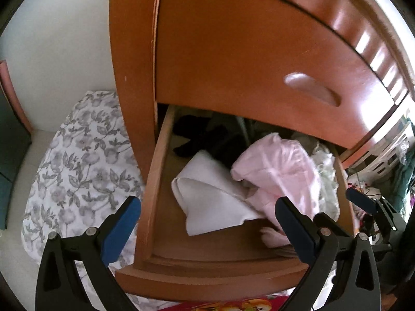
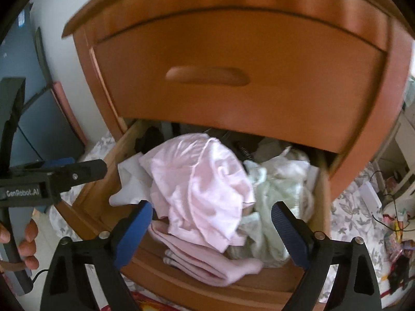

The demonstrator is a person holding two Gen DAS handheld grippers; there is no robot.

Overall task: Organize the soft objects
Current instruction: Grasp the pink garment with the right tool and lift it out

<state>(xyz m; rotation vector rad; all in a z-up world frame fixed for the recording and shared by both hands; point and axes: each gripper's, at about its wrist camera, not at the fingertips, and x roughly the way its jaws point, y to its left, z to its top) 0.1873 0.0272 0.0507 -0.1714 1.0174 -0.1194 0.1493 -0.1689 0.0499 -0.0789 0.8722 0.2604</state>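
**Both hand-held grippers spread wide over open drawer of clothes**

Left hand-held gripper (image 1: 207, 223) low in the frame of its own view, blue-padded fingers (image 1: 122, 226) set wide apart, nothing between them; left finger hanging outside the drawer over the floral bedding (image 1: 77, 171), right finger just above the near right corner of the drawer. Right hand-held gripper (image 2: 211, 229) likewise wide, empty, fingers (image 2: 289, 235) straddling the heap from the lower centre of its view.

Open lower drawer (image 1: 155, 181) pulled out of a wooden nightstand (image 1: 233, 46), closed upper drawer front (image 2: 233, 83) with recessed handle filling the top of both views. Inside the open drawer:

- pink garment (image 2: 205, 191), crumpled, centre of the right view, topmost on the pile
- white folded cloth (image 1: 207, 199), left of the pink garment and partly tucked beneath it
- pale green garment (image 2: 275, 199), bunched against the right wall, touching the pink one
- folded pink cloth (image 2: 207, 264) at the drawer's near edge, under the crumpled pink garment
- dark clothing (image 1: 197, 134) pushed to the back, partly in shadow under the upper drawer

Left gripper's black body (image 2: 52, 178) visible at the left edge of the right view, held by a hand (image 2: 26, 243) at lower left. Right gripper's fingertip (image 1: 360, 202) visible at the right edge of the left view, beside the drawer's right wall. Red printed fabric (image 1: 233, 304) at the bottom edge below the drawer front.
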